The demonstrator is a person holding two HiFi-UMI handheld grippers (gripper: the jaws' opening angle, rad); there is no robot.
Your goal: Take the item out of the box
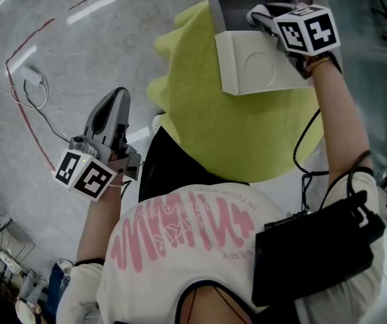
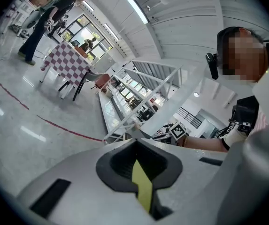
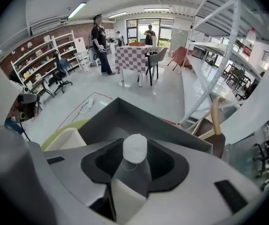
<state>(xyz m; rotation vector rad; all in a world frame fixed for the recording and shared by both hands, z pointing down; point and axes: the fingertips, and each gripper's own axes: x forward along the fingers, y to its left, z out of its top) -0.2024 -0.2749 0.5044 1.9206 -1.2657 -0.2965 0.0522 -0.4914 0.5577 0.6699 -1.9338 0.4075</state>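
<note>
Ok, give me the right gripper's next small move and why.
Probably lift straight up: the jaws of the right gripper look closed on the white-capped bottle, which sits inside the open box.

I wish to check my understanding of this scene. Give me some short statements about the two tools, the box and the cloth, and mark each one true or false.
1. The right tool reaches into the open box. True.
2. The left tool holds the box steady. False: it hangs over the floor, away from the box, with its jaws together on nothing.
3. A white-capped item sits between the right tool's jaws. True.
4. The cloth under the box is red. False: it is yellow-green.
</note>
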